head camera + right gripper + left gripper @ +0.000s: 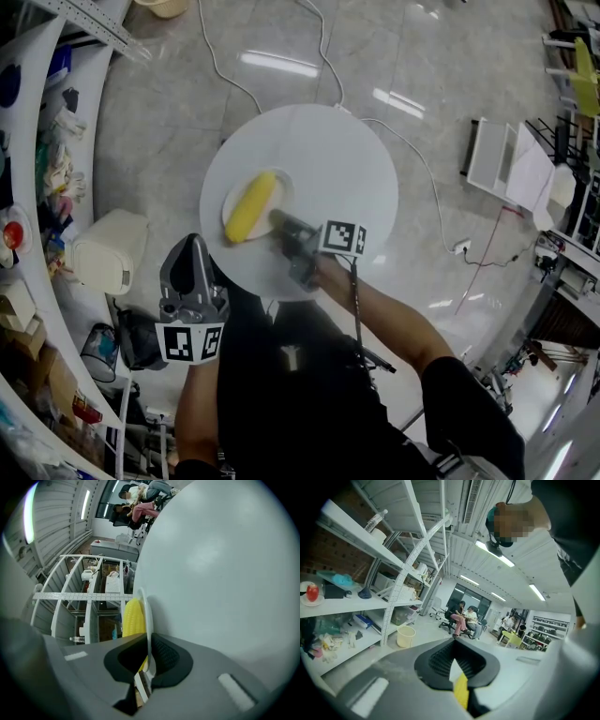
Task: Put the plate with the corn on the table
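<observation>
A yellow corn cob lies on a pale plate over the left part of the round white table. My right gripper is shut on the plate's near rim. In the right gripper view the thin rim runs between the black pads, the corn to its left and the table top close on its right. I cannot tell whether the plate touches the table. My left gripper hangs off the table's near left edge, its pads together and nothing held.
White shelves crowded with small items curve along the left. A cream bin and a mesh cup stand by them. Cables cross the shiny floor. White boards lean at the right. People sit far off.
</observation>
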